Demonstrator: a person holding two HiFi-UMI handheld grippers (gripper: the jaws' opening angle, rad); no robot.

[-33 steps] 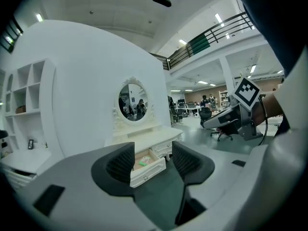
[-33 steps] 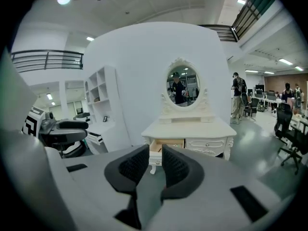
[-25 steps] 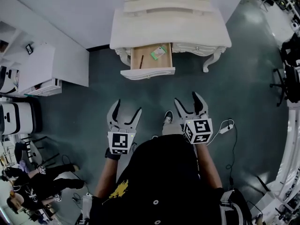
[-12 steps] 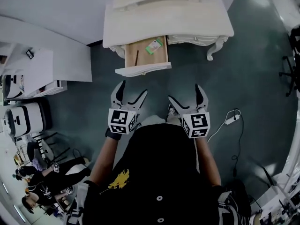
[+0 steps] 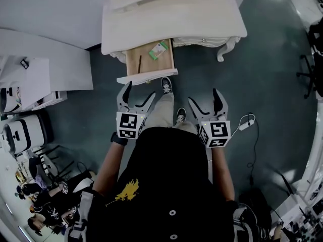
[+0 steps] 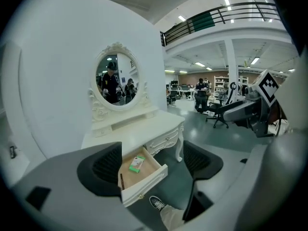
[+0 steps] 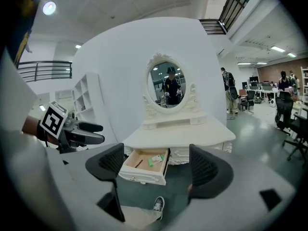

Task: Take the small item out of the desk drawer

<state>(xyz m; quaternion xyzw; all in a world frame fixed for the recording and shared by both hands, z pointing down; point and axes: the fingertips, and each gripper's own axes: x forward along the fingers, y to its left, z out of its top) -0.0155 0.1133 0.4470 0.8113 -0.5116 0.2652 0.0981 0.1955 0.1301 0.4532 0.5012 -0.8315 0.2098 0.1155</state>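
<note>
One drawer (image 5: 146, 59) stands pulled out from the front edge of the counter (image 5: 171, 14), left of middle. Two things lie in it: one small green-and-white packet (image 5: 158, 50) near its back right corner and one thin dark stick (image 5: 140, 63) toward its left side. Two tools hover before it, both empty. The left hand-held gripper (image 5: 139, 91) has just opened its jaws wide. The right hand-held gripper (image 5: 204, 97) has its jaws apart, after just closing a little.

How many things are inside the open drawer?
2. A green-and-white box lies at the back right of the drawer, and a thin dark stick lies on the left. More may hide under the desk.
</note>
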